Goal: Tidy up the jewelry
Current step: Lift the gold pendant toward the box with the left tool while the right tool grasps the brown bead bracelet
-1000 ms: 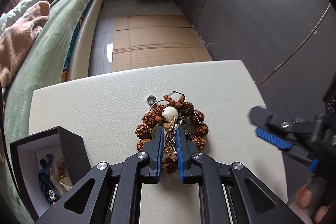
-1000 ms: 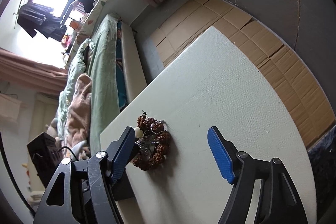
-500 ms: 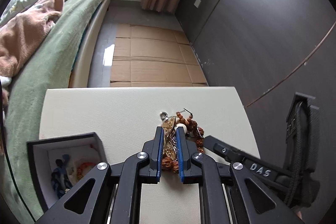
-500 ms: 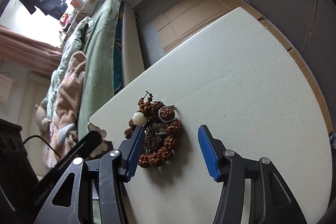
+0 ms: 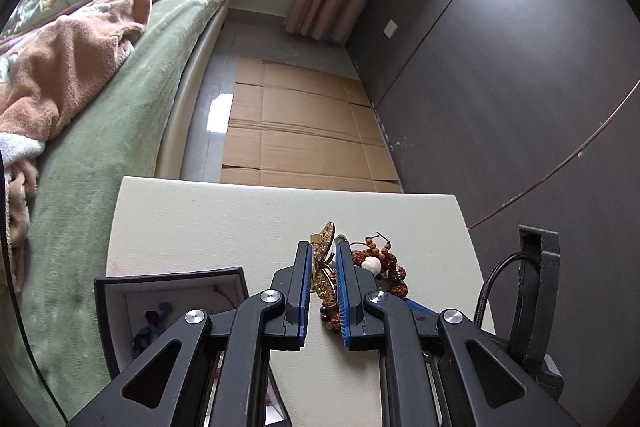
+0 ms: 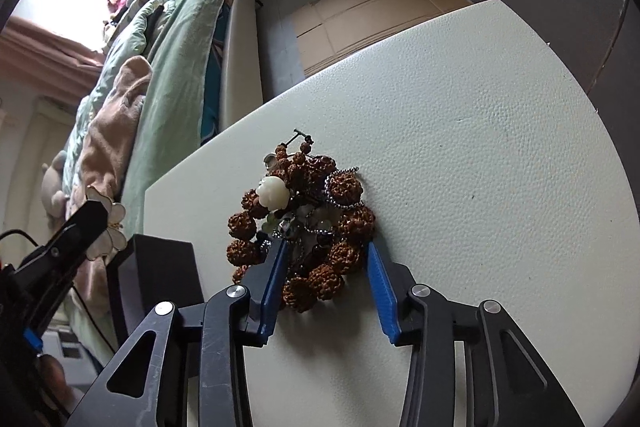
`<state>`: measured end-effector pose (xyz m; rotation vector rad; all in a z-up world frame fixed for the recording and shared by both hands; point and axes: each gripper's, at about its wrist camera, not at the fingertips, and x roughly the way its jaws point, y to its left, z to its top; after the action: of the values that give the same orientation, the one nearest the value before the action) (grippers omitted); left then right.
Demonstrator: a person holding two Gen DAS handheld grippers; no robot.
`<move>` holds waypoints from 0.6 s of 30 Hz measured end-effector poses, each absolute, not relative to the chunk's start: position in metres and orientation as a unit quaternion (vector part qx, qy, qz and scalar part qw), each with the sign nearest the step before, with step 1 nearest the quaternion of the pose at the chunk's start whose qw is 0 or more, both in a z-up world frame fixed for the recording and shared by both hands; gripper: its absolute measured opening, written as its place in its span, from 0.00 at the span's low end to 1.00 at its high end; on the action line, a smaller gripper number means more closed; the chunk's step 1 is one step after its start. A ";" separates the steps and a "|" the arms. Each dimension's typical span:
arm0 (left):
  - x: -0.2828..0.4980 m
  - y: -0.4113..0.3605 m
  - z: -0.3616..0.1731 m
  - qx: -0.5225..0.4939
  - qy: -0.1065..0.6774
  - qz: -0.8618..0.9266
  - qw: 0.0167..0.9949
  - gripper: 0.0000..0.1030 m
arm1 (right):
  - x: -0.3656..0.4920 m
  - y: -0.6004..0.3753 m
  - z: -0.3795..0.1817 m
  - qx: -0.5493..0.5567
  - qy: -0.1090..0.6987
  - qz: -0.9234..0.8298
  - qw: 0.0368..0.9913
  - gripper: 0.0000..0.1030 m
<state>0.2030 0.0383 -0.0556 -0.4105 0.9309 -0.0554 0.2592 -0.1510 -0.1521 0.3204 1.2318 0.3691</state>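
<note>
Lifted clear of the bead pile since a second ago, the gold butterfly ornament (image 5: 322,269) now rides clamped in the left claw (image 5: 323,281), above the tabletop (image 5: 224,223) and between the pile and the black jewelry box (image 5: 120,291). In the right wrist view its white petal-shaped side (image 6: 107,229) sticks out past the left claw's tip, over the tabletop's left edge. That claw tilts steeply down, its blue pads clenched on the thin ornament.

The right claw (image 6: 326,277), wide a second ago, has come in over the brown bead bracelet (image 6: 304,219) and is closing, its pads straddling the near half of the pile; whether they press it yet I cannot tell. It too points steeply down.

Rough brown beads, one white bead (image 6: 273,191), and a thin silver ball chain lie tangled together in the middle of the tabletop. The right half and far corner of the tabletop lie bare, with room to move. The box sits at the near left corner, open, with small pieces inside. Beyond the left edge runs a bed (image 5: 100,131); cardboard (image 5: 296,131) covers the floor past the far edge.
</note>
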 end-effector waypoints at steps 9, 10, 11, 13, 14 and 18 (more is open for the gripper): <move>0.193 0.045 -0.053 -0.203 0.440 -0.020 0.874 0.12 | 0.255 -0.152 -0.150 0.102 0.549 0.153 0.816 0.19; 0.191 0.045 -0.053 -0.202 0.440 -0.020 0.874 0.12 | 0.253 -0.155 -0.150 0.115 0.550 0.153 0.813 0.19; 0.189 0.045 -0.053 -0.202 0.440 -0.020 0.875 0.12 | 0.252 -0.160 -0.149 0.134 0.549 0.157 0.810 0.19; 0.185 0.047 -0.051 -0.204 0.437 -0.019 0.876 0.12 | 0.249 -0.170 -0.144 0.172 0.543 0.173 0.804 0.19; 0.183 0.048 -0.050 -0.205 0.436 -0.018 0.876 0.12 | 0.246 -0.175 -0.140 0.192 0.536 0.183 0.801 0.19; 0.173 0.051 -0.046 -0.211 0.427 -0.016 0.879 0.12 | 0.234 -0.195 -0.123 0.268 0.504 0.235 0.787 0.19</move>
<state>0.1728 0.0510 -0.0456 -0.4392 0.8907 -0.0329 0.2338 -0.1955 -0.1233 0.5779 1.0863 0.5055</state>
